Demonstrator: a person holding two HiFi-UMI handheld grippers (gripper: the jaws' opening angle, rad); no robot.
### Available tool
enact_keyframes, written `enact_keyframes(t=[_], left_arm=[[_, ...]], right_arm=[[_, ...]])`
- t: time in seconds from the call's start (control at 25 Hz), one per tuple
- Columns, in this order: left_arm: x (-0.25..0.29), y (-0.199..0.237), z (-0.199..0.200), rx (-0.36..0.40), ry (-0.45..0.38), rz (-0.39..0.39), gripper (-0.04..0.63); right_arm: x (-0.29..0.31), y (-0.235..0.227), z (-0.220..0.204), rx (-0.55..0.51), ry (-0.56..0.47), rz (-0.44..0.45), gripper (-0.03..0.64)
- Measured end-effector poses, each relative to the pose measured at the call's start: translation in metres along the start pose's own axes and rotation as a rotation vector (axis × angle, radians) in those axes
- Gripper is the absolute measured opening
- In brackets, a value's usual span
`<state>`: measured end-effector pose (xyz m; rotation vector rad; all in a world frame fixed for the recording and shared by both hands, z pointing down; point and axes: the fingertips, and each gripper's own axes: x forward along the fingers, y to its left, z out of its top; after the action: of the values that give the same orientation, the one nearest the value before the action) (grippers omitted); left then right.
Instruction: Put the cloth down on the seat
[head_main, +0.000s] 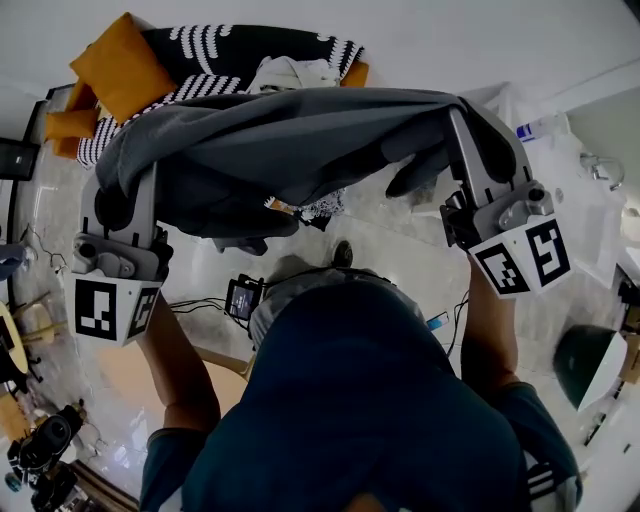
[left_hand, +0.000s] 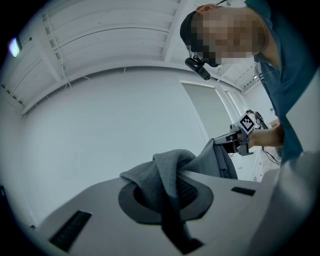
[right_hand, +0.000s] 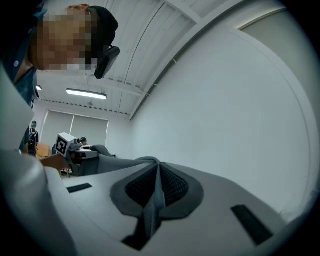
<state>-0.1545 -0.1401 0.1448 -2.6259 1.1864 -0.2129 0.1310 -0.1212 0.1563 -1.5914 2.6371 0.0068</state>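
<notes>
A dark grey cloth (head_main: 290, 140) hangs stretched between my two grippers, above the floor and in front of the seat (head_main: 330, 48), a sofa with a black-and-white patterned cover. My left gripper (head_main: 125, 175) is shut on the cloth's left end, and a bunched fold (left_hand: 167, 182) is pinched between its pads. My right gripper (head_main: 462, 118) is shut on the right end, with a thin edge of cloth (right_hand: 154, 192) caught between the jaws. Each gripper view shows the other gripper across the cloth: the right gripper (left_hand: 239, 139) and the left gripper (right_hand: 70, 147). Both point level towards a white wall.
Orange cushions (head_main: 120, 65) lie on the sofa's left end, with a pale crumpled cloth (head_main: 290, 72) near its middle. On the marble floor sit a small device with cables (head_main: 243, 297), dark camera gear (head_main: 45, 440) at lower left and a green-and-white object (head_main: 590, 365) at right.
</notes>
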Motion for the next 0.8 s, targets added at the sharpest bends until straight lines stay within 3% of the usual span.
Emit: enact_keyframes(t=[0.8], left_arm=[[0.058, 0.082, -0.033, -0.009, -0.043, -0.108, 0.023]], right_arm=[[0.075, -0.003, -0.008, -0.036, -0.002, -0.134, 0.021]])
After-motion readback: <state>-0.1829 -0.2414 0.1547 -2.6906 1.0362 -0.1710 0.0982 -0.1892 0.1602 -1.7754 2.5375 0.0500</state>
